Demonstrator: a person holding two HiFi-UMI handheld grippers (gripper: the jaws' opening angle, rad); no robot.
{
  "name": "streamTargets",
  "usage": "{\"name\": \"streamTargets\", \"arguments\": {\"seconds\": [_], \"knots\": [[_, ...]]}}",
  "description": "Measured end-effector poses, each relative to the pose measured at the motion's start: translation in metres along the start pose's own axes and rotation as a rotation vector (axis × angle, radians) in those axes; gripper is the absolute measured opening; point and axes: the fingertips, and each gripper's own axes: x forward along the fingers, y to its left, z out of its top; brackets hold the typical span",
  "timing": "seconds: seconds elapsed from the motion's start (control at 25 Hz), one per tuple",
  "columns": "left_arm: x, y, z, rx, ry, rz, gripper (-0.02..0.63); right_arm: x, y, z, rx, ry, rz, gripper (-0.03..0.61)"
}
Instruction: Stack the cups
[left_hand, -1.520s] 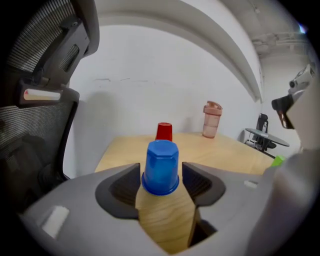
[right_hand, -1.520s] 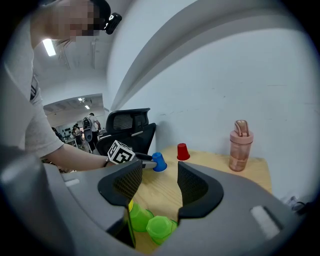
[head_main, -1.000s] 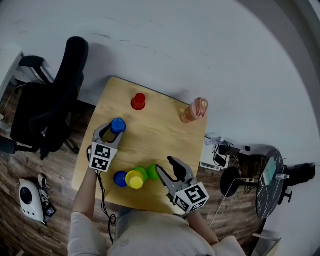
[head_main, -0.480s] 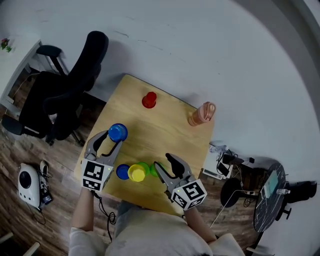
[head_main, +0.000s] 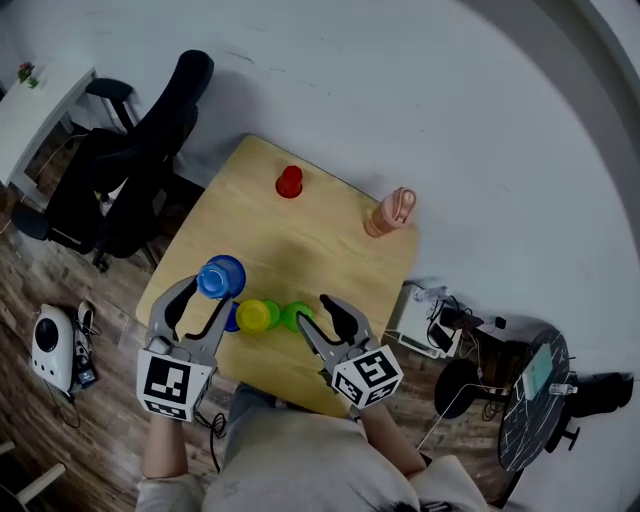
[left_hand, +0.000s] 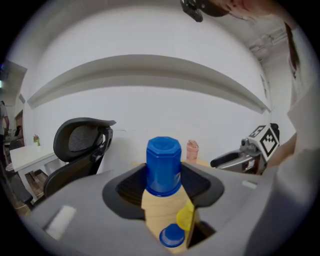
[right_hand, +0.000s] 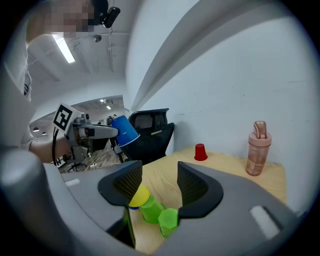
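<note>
— How many cups are there?

— Six: two blue, two green, one yellow and one red. One blue cup (left_hand: 163, 165) is off the worktop (head_main: 300, 250), base up and mouth down, above the near left corner. The other blue cup (left_hand: 172, 236) stands on the wood below it, with the yellow cup (head_main: 257, 316) just beside it.

— And the green ones?

— The two green cups (right_hand: 150, 210) sit close together right next to the yellow one, in a short row along the near edge. The nearer of them shows its eight-sided base upward. The red cup (head_main: 289, 182) stands alone at the far side, well apart from the rest.

— What holds the raised cup?

— The left hand-held gripper (left_hand: 163, 182). Its jaws are pinched on the cup's lower part, one pad on each side, and the cup's base sticks up above them.

— And the other one?

— The right hand-held gripper (right_hand: 159, 182) has its jaws spread wide with nothing between the pads. It hovers near the green cups, which show past its jaw tips, and it touches none of them.

— Anything else there?

— One pink bottle (head_main: 388, 213) stands upright near the far right corner of the worktop. One black office chair (head_main: 140, 150) stands on the floor off the left side.
</note>
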Motion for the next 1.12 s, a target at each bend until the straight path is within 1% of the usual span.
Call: {"name": "streamTargets", "arguments": {"seconds": [0.08, 0.16, 0.4, 0.56, 0.68, 0.92, 1.12], "knots": [[-0.008, -0.021, 0.007, -0.006, -0.008, -0.004, 0.262, -0.009, -0.001, 0.000, -0.004, -0.008, 0.011, 0.219], [-0.013, -0.041, 0.008, -0.013, -0.004, -0.006, 0.262, -0.017, -0.002, 0.001, -0.008, -0.018, 0.021, 0.219], [-0.014, -0.094, -0.006, -0.052, 0.025, 0.001, 0.262, -0.040, -0.010, 0.002, -0.016, -0.033, 0.041, 0.219], [-0.008, -0.121, -0.022, -0.043, 0.059, 0.031, 0.264, -0.052, -0.012, 0.000, -0.019, -0.039, 0.057, 0.219], [-0.002, -0.136, -0.035, -0.042, 0.080, 0.053, 0.264, -0.059, -0.012, -0.002, -0.026, -0.040, 0.069, 0.219], [0.016, -0.156, -0.055, -0.095, 0.104, 0.085, 0.264, -0.072, -0.017, -0.004, -0.031, -0.036, 0.085, 0.219], [0.028, -0.160, -0.080, -0.107, 0.158, 0.167, 0.264, -0.081, -0.020, -0.008, -0.033, -0.030, 0.091, 0.219]]}}
